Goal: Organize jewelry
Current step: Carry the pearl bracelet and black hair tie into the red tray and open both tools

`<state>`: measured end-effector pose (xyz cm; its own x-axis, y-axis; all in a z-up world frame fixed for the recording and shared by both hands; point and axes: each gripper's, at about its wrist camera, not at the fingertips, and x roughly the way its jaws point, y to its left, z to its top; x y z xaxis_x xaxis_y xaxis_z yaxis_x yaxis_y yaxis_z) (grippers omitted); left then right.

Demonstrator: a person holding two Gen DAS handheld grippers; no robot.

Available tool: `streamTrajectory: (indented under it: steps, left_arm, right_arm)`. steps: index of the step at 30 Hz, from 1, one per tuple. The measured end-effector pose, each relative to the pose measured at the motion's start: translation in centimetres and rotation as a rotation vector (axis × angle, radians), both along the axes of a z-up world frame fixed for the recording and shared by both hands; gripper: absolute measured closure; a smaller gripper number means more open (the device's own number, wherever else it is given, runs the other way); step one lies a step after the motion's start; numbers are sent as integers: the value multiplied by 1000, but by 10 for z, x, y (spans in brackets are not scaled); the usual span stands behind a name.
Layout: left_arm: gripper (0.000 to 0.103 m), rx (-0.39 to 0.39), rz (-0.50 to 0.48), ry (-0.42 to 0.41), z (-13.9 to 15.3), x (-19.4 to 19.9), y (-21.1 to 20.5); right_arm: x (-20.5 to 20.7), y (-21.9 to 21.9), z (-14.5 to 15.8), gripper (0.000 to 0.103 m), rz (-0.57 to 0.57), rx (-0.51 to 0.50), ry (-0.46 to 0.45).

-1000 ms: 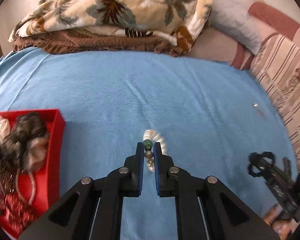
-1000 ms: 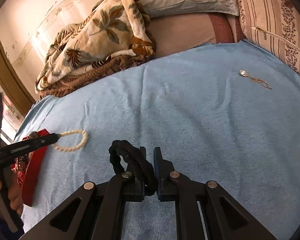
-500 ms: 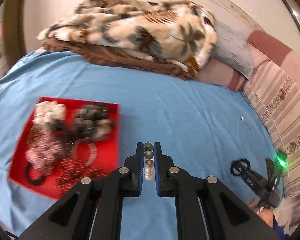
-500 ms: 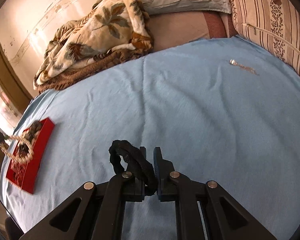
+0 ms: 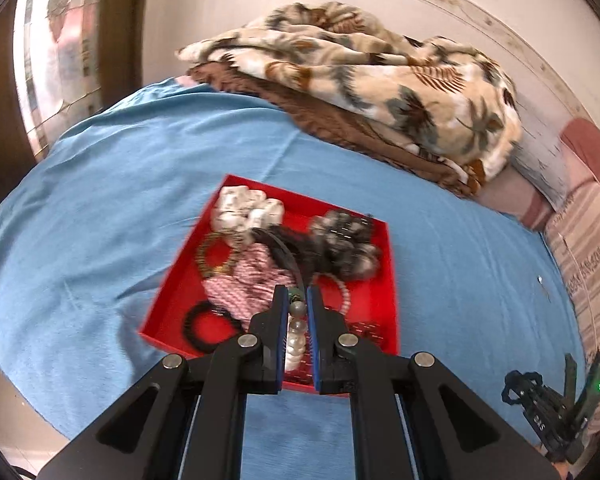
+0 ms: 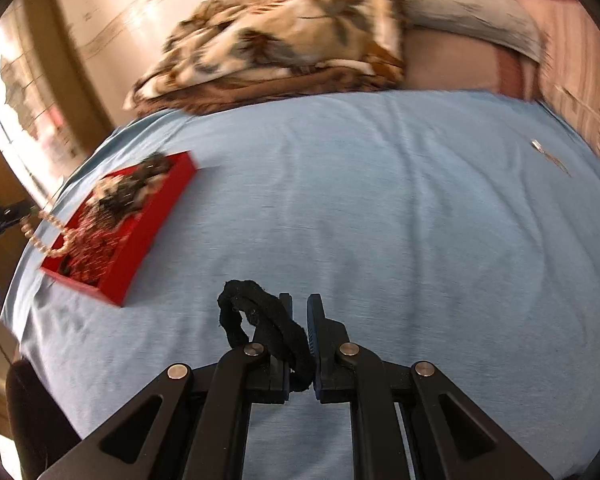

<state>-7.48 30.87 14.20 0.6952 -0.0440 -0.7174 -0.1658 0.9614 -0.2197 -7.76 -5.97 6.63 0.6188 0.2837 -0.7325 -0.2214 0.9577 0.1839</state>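
A: How many grippers, and what's in each?
B: Two. The left gripper [image 5: 298,304] pinches one pearl bracelet [image 5: 294,344] over the red tray [image 5: 172,292] on the bed [image 5: 100,200]. The right gripper [image 6: 298,312] has its fingers pressed on one black scrunchie [image 6: 260,312].
A: Anything loose?
B: One chain [image 6: 550,156] lies well apart on the bed. In the tray, one white scrunchie [image 5: 244,210] and one black band [image 5: 210,326] among others.

No readable txt, labels, brands or nos. anywhere; faint marks on right tool [image 5: 540,414] illegible.
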Motion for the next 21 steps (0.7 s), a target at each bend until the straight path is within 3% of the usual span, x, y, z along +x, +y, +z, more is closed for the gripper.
streamTrajectory:
  steps: [6, 14, 21]
  left_arm:
    - [94, -44, 16, -20, -3, -2, 24]
    - [94, -202, -26, 11, -39, 5, 34]
    - [94, -138, -8, 54, -71, 13, 31]
  right_arm:
    - [6, 47, 15, 95, 101, 9, -7]
    - [23, 111, 19, 95, 208, 44, 26]
    - [44, 159, 20, 95, 280, -14, 18]
